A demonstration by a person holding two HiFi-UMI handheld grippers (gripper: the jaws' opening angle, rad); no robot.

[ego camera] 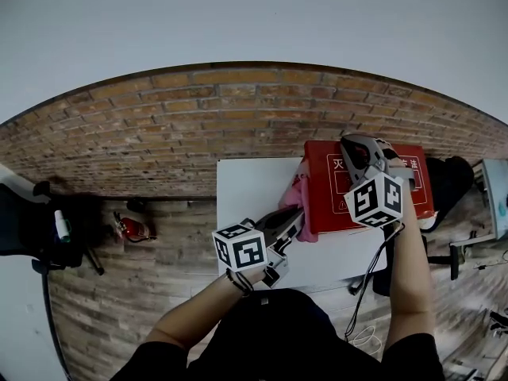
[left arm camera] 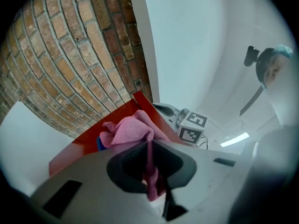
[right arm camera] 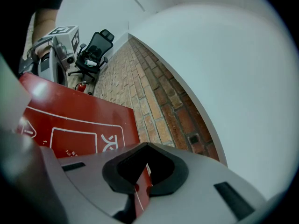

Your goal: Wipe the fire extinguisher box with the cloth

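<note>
A red fire extinguisher box (ego camera: 379, 182) with white print lies on a white table (ego camera: 246, 189). A pink cloth (ego camera: 296, 199) is pinched in my left gripper (ego camera: 298, 213) and bunched against the box's left side. In the left gripper view the cloth (left arm camera: 131, 129) runs between the shut jaws of the left gripper (left arm camera: 150, 146), with the box (left arm camera: 88, 143) just beyond. My right gripper (ego camera: 355, 148) sits at the box's far edge. In the right gripper view the right gripper (right arm camera: 144, 166) is clamped on a thin edge of the box (right arm camera: 79, 120).
A brick wall (ego camera: 159, 133) rises behind the table. A small red extinguisher (ego camera: 131, 228) stands on the wooden floor at the left, beside dark equipment (ego camera: 40, 221). A black office chair (ego camera: 452, 181) is to the right of the box.
</note>
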